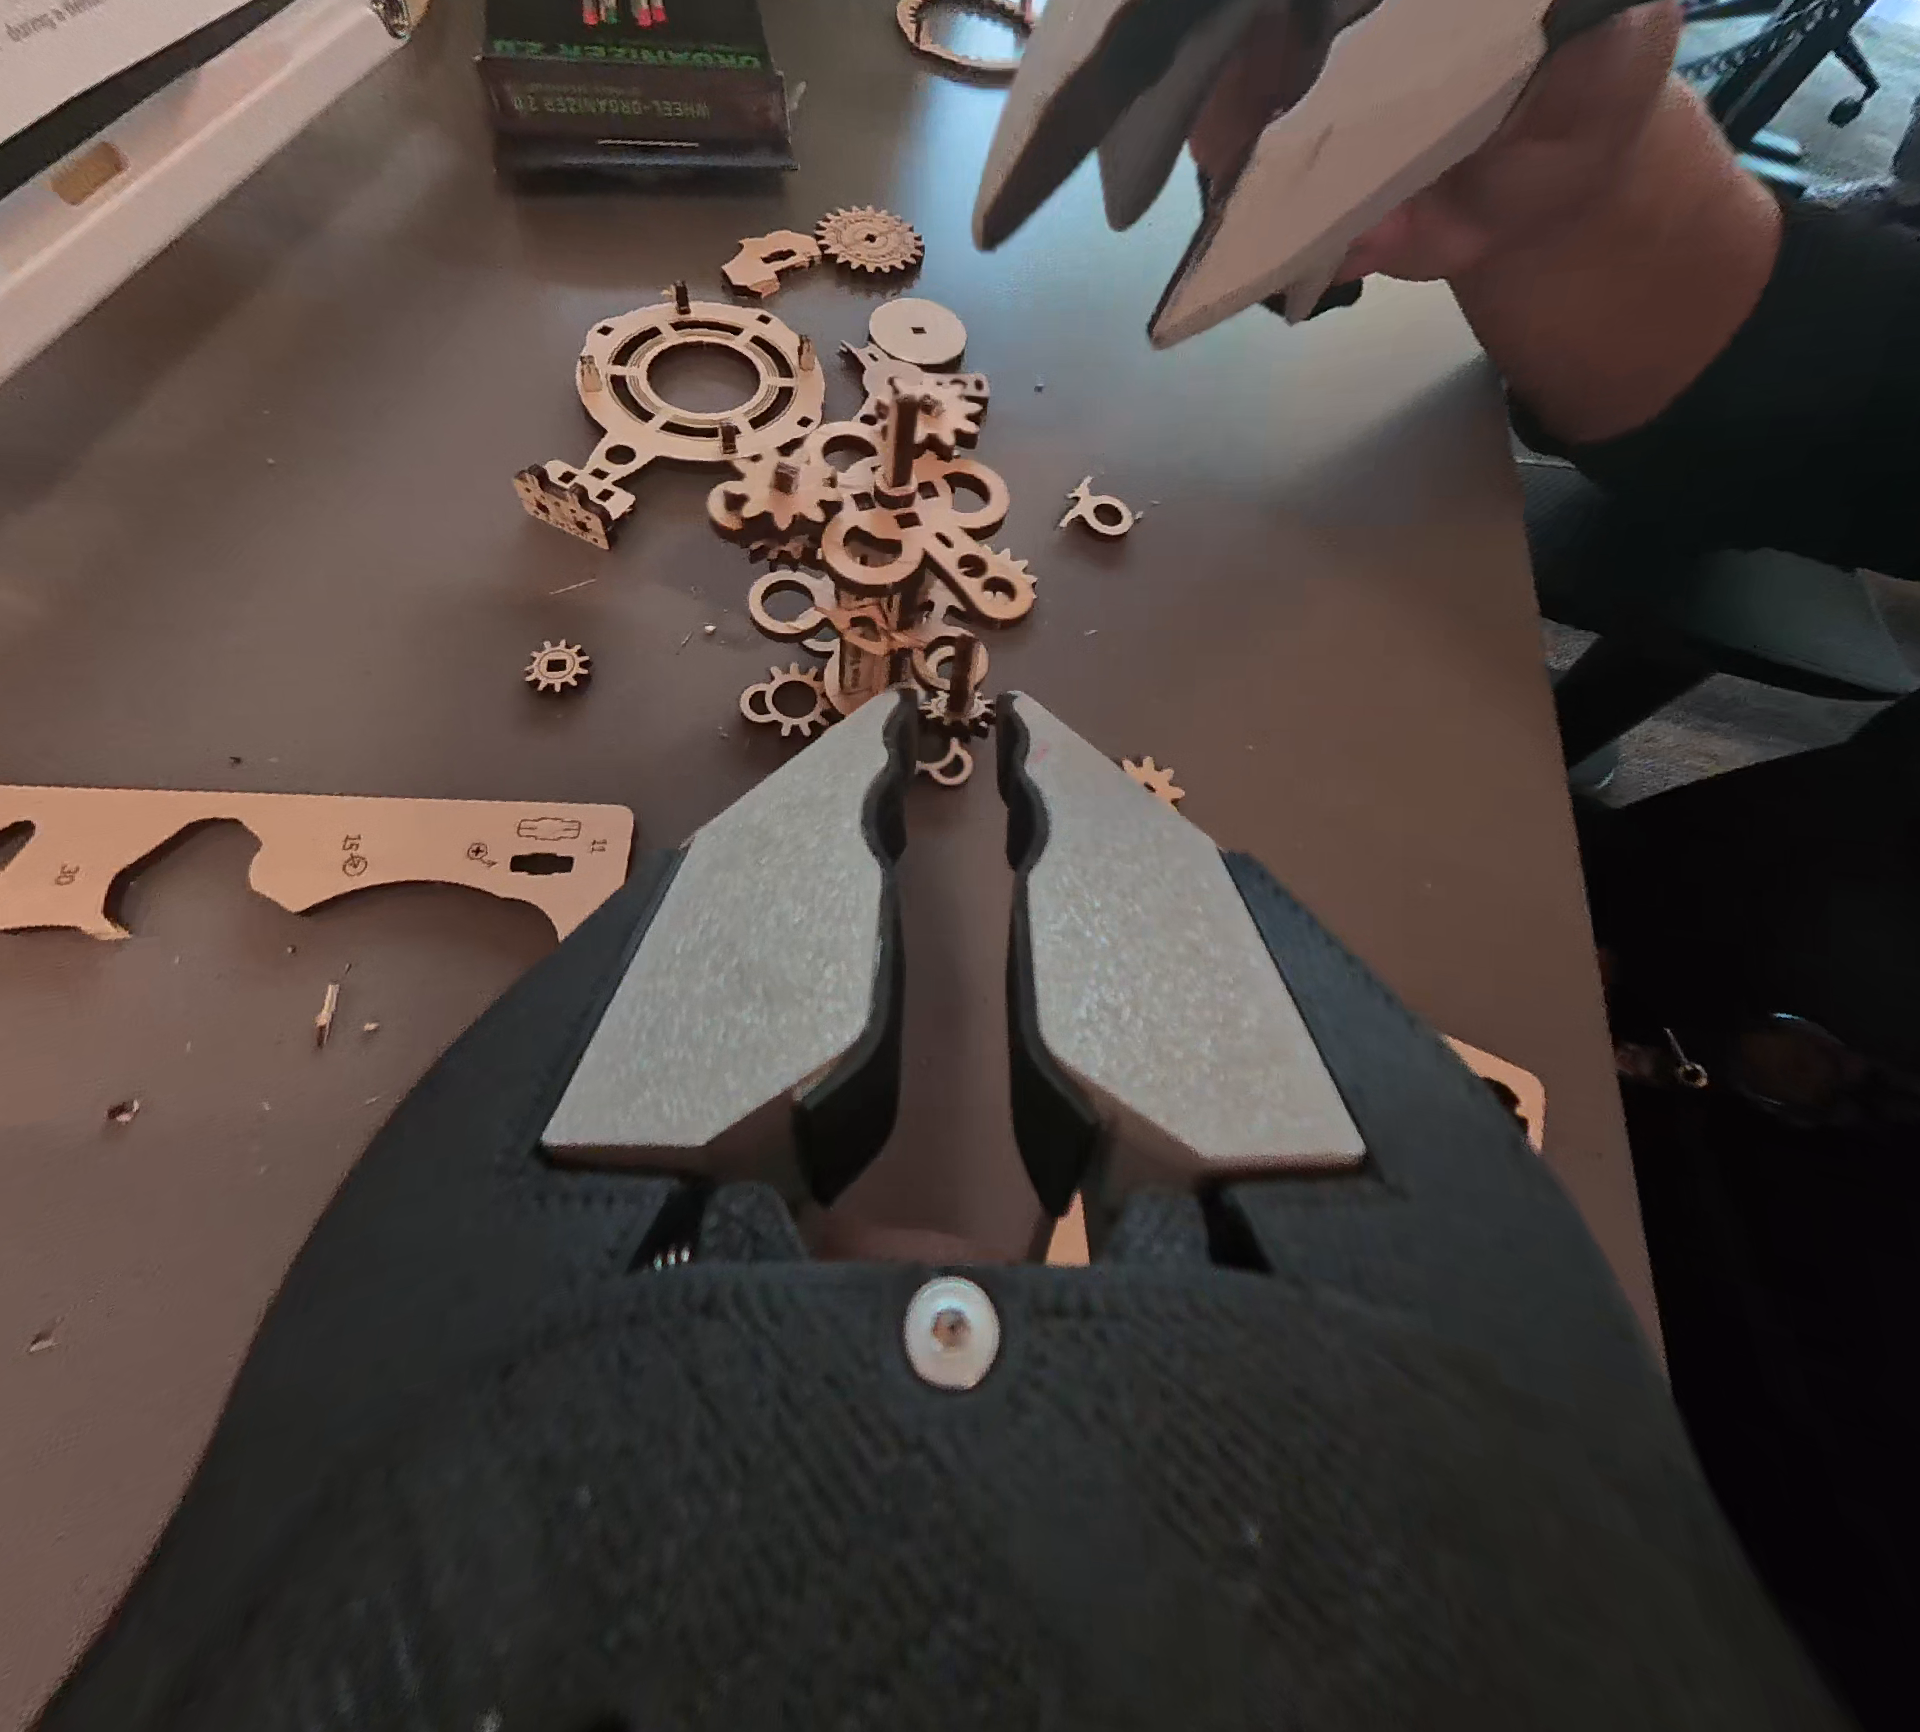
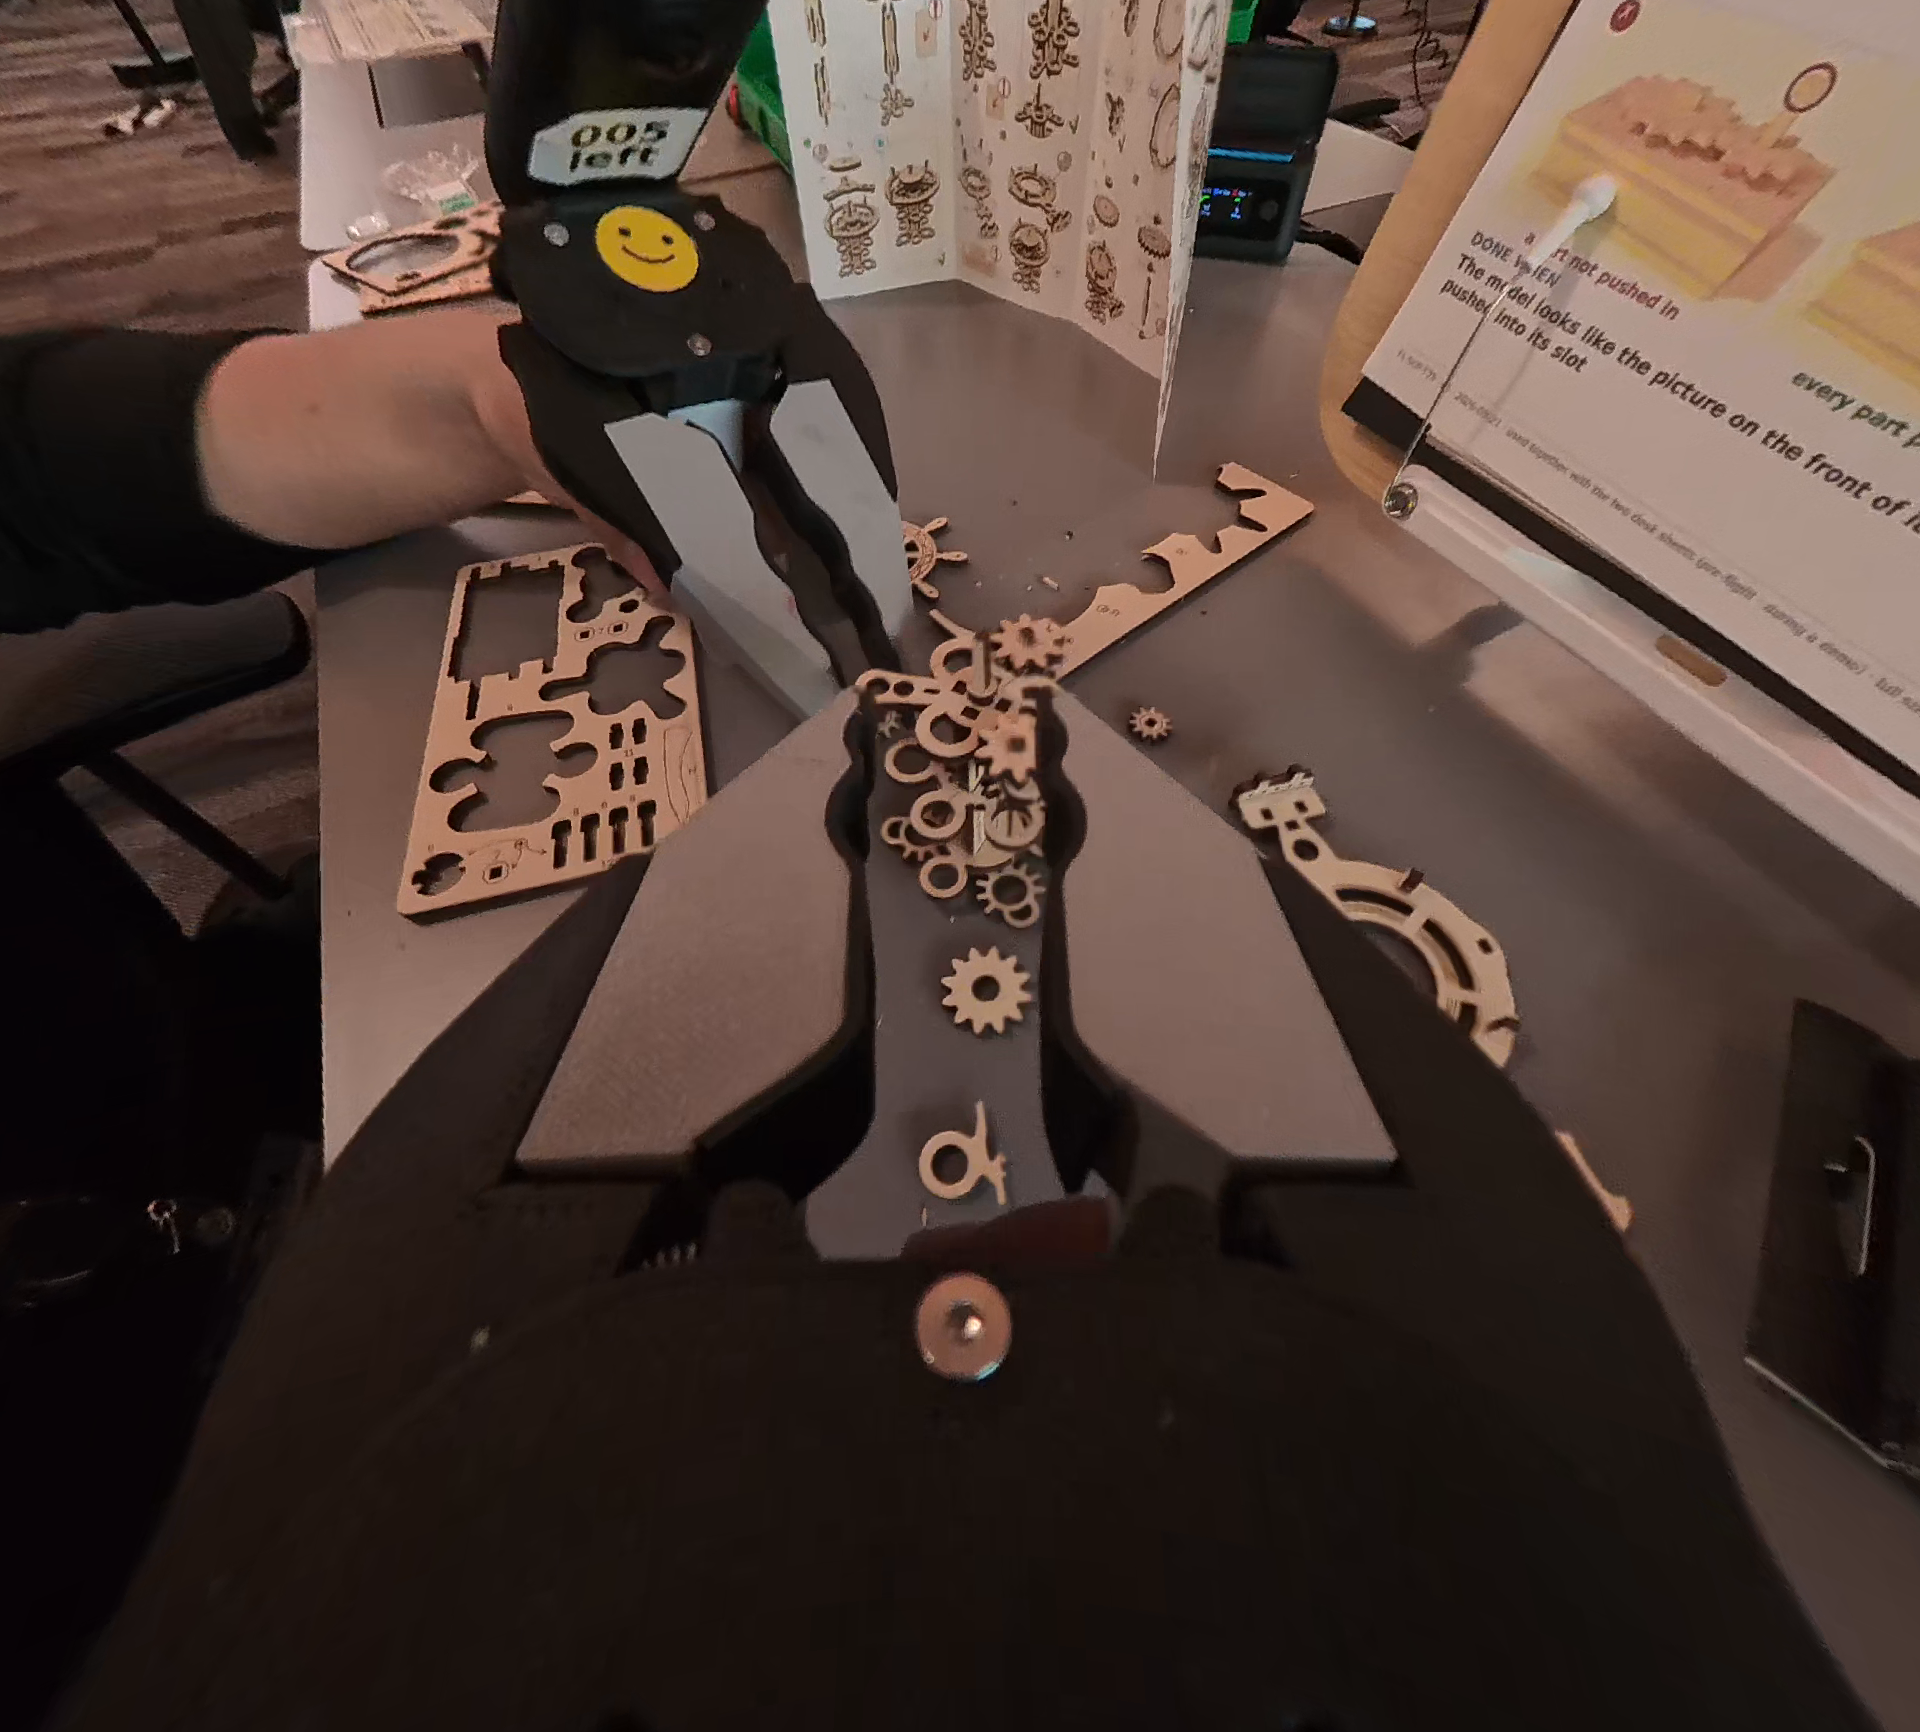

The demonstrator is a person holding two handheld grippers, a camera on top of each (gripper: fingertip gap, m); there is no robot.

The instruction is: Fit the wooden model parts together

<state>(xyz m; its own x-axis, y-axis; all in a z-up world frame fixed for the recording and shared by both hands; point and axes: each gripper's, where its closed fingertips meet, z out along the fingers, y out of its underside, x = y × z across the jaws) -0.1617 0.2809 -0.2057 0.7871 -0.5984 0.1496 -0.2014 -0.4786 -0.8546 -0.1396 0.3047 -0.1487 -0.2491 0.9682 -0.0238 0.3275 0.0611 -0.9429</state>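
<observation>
A partly built wooden assembly (image 1: 894, 529) of looped arms and gears on an upright shaft lies on the grey table; it also shows in the right wrist view (image 2: 966, 799). My left gripper (image 1: 956, 716) is low at its near end, jaws a narrow gap apart, with a small gear on a peg (image 1: 961, 695) just beyond the tips. It holds nothing. My right gripper (image 2: 956, 700) is open and empty. In the left wrist view the right gripper (image 1: 1070, 285) hangs in the air to the upper right. A round wooden ring frame (image 1: 696, 383) lies beside the assembly.
Loose gears (image 1: 869, 238) (image 1: 558, 666) lie around. Punched-out wooden sheets (image 2: 551, 737) (image 1: 312, 861) lie flat on the table. The dark kit box (image 1: 634, 20), a folded instruction leaflet (image 2: 997, 103) and a sign stand (image 2: 1662, 280) stand farther out. The table edge (image 1: 1538, 643) runs along the right. The left gripper's tips are roughly 7 centimeters from the right gripper's.
</observation>
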